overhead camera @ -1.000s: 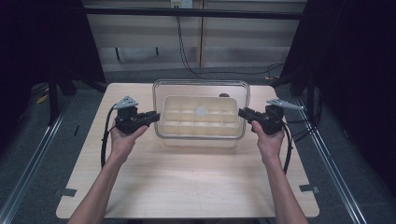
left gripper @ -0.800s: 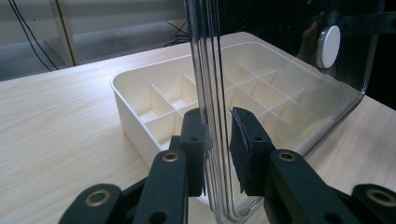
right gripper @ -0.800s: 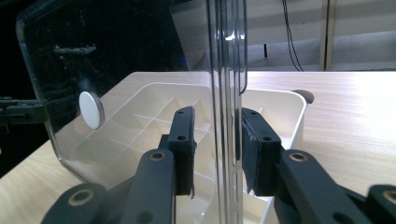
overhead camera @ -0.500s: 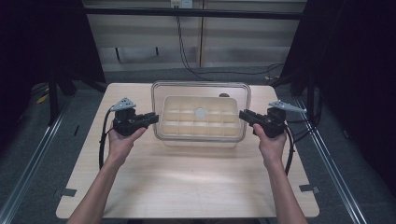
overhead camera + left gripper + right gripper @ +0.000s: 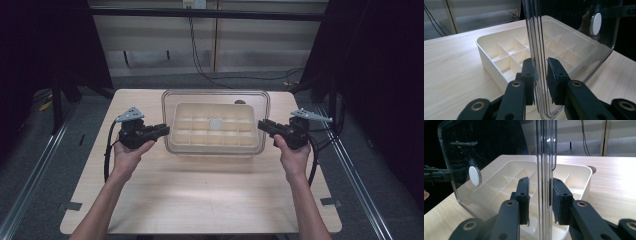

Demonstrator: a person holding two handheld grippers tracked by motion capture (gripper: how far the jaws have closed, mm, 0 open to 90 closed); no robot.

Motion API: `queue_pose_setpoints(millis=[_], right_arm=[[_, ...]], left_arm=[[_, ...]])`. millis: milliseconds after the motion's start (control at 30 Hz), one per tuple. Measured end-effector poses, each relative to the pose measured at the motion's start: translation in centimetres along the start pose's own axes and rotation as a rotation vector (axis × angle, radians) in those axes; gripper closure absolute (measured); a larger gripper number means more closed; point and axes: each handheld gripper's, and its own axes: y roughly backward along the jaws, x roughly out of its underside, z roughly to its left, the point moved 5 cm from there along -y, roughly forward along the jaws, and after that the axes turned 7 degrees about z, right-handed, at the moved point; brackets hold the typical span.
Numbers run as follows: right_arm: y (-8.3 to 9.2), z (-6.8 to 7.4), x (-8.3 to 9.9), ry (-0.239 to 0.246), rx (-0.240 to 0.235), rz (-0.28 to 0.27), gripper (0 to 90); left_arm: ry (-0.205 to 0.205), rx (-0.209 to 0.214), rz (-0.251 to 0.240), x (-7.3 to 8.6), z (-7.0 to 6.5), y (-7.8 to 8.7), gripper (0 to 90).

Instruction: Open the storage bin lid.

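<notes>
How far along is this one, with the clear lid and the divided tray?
Done: the left gripper and right gripper are shut on opposite edges of the clear lid. In hand: the lid is held over the cream divided tray, whose visible compartments look empty. Left: seating it or carrying it clear; I cannot tell which.

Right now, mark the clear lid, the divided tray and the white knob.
clear lid (image 5: 574,27), left gripper view, on its transparent panel.
divided tray (image 5: 490,58), left gripper view, on its cream outer wall.
white knob (image 5: 474,176), right gripper view, on the round disc's face.
</notes>
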Motion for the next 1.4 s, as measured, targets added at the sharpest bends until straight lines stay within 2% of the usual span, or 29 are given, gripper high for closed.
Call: queue_pose_setpoints(millis=[333,500,633,767,900,1033,1067,1200,1400], right_arm=[[0.6,1.1,0.1,0.012,-0.007,0.008,69.8],[1.0,1.3,0.5,0.012,-0.005,0.019,69.7],[1.5,1.4,0.8,0.015,0.008,0.023,69.6],[1.7,1.4,1.0,-0.001,0.014,0.019,69.2],[1.9,1.4,1.3,0.012,0.004,0.034,69.3],[2.3,1.7,1.9,0.029,0.001,0.048,69.4],[2.4,1.7,2.3,0.012,-0.003,0.055,69.1],[2.5,1.8,2.8,0.007,0.004,0.065,69.1],[2.8,2.8,3.6,0.017,-0.004,0.085,69.2]], left_arm=[[-0.007,-0.015,-0.025,-0.2,-0.5,1.2,76.6],[-0.018,-0.022,-0.013,0.1,-1.0,1.3,76.5],[-0.024,-0.019,0.016,0.8,-1.5,1.1,76.5],[-0.029,-0.014,0.01,0.9,-1.9,1.4,76.5],[-0.029,0.002,0.02,1.4,-2.1,1.4,76.5],[-0.034,-0.006,0.043,2.3,-2.4,1.3,76.5],[-0.032,-0.002,0.044,2.4,-2.5,1.3,76.5],[-0.032,0.009,0.052,2.7,-2.9,1.6,76.2],[-0.042,-0.007,0.075,3.5,-3.0,2.2,76.2]])
